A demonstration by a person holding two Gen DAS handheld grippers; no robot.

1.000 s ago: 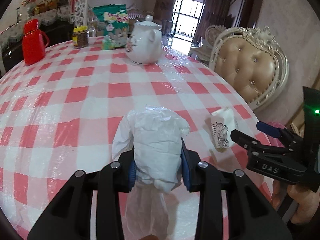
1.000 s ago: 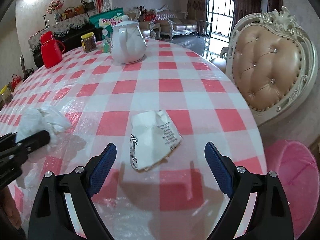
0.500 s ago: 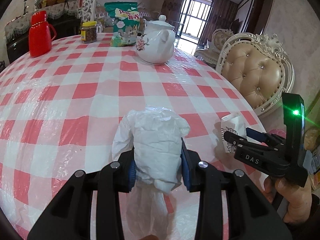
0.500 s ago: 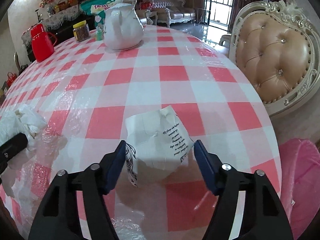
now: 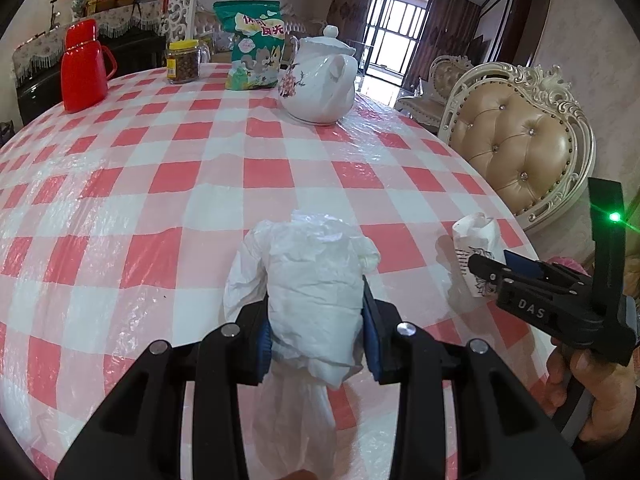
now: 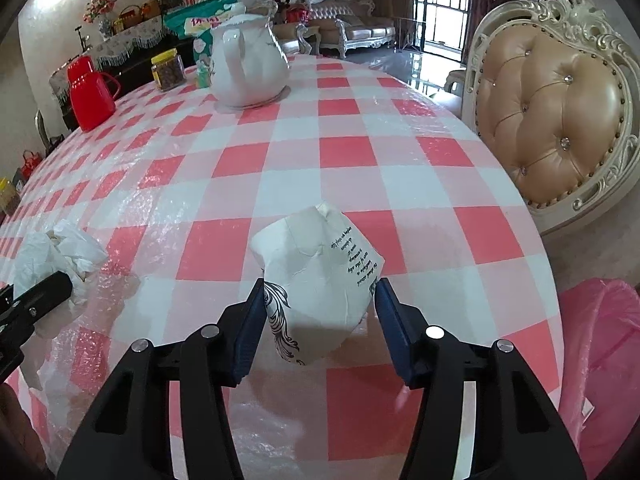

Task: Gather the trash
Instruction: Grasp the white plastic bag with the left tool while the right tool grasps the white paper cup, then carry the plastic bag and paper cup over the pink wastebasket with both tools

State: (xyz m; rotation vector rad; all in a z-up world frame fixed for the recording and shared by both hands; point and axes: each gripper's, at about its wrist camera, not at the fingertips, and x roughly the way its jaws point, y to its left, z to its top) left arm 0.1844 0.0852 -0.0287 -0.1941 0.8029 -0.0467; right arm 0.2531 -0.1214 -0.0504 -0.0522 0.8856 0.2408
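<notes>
My left gripper (image 5: 316,332) is shut on a crumpled white plastic wrapper (image 5: 312,284), held just above the red-and-white checked table (image 5: 224,172). It also shows at the left of the right wrist view (image 6: 56,256). My right gripper (image 6: 318,324) is shut on a crumpled white paper cup with black print (image 6: 320,284) near the table's right edge; the pads press both its sides. The cup (image 5: 478,240) and right gripper (image 5: 492,276) show at the right of the left wrist view.
A pink-lined bin (image 6: 600,344) stands on the floor beyond the table's right edge. A padded chair (image 6: 552,120) is at the right. A white teapot (image 5: 320,84), green snack bag (image 5: 252,52), jar (image 5: 182,62) and red flask (image 5: 82,72) stand at the far side.
My right gripper has moved forward around the paper cup and closed on it. My left gripper keeps its hold on the plastic wrapper and has turned slightly.
</notes>
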